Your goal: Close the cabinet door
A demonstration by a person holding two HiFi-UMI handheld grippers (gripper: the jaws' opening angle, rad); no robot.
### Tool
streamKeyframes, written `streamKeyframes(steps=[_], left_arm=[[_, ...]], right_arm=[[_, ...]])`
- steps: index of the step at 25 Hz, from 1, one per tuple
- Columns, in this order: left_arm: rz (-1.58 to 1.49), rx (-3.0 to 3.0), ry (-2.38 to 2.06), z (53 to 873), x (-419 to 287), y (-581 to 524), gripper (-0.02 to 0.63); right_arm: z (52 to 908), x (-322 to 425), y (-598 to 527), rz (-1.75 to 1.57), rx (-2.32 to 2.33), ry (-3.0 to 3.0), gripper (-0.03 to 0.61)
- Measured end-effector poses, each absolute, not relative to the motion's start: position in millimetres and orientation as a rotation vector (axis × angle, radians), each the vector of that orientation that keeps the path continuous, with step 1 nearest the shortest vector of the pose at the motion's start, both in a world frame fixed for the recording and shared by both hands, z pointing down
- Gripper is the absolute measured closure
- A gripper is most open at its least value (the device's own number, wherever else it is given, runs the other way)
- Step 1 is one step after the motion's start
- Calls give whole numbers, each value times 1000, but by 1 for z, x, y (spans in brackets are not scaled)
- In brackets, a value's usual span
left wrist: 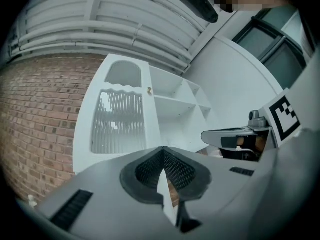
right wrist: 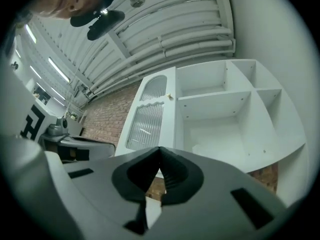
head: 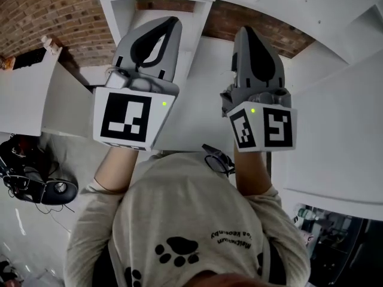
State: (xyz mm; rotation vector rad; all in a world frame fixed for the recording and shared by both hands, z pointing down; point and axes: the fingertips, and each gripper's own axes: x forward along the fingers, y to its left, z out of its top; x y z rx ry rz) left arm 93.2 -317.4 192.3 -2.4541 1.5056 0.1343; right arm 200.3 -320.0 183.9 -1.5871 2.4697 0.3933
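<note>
Cabinet door [right wrist: 148, 119], edge just beside open shelves [right wrist: 215, 101]

Grey left gripper [head: 173, 20] and right gripper [head: 245, 30], black ribbed pads [left wrist: 178, 172], white cubes [head: 128, 115] with black square markers, beige shirt [head: 185, 205] with paw prints [head: 178, 250]

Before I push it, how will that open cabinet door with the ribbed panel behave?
The door probably swings as one rigid board. Its ribbed panel looks like glass, so it is likely fragile; push the white frame instead.
</note>
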Motion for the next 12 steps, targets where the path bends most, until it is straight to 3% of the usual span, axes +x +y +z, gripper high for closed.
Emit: streamKeyframes(steps=[12], left_arm=[[40,-2539,1590,275,93,-297,605]], right_arm=[[267,180,-295,306,-1616,2601,569]])
